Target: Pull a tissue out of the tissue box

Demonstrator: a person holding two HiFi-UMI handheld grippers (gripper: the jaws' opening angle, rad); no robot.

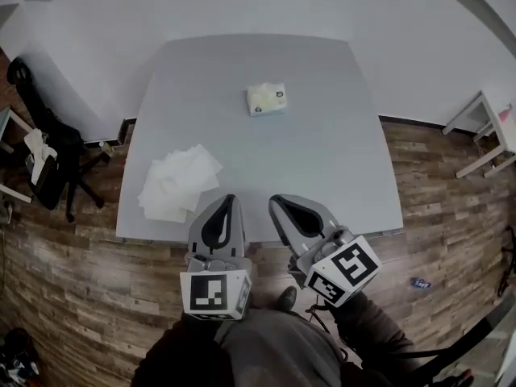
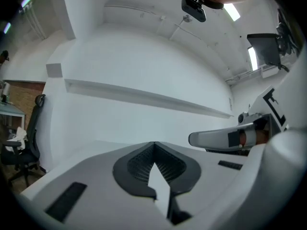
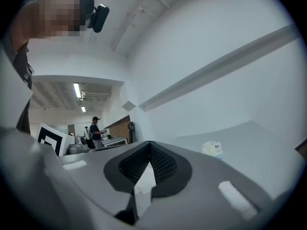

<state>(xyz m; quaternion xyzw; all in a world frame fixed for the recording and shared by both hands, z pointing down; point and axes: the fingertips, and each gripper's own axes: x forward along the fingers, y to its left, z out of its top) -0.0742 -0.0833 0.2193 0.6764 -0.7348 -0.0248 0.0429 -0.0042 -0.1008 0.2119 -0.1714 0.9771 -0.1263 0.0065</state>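
Observation:
A small pale tissue box stands toward the far side of the grey table; the right gripper view shows this tissue box small and far off. Several pulled tissues lie in a loose white pile near the table's front left. My left gripper and right gripper hover side by side over the front edge, well short of the box. Both are shut with nothing between their jaws, as the left gripper and right gripper show in their own views.
A black office chair stands left of the table and a small white side table to the right, on a wood floor. A white wall runs behind the table. A person stands far off in the right gripper view.

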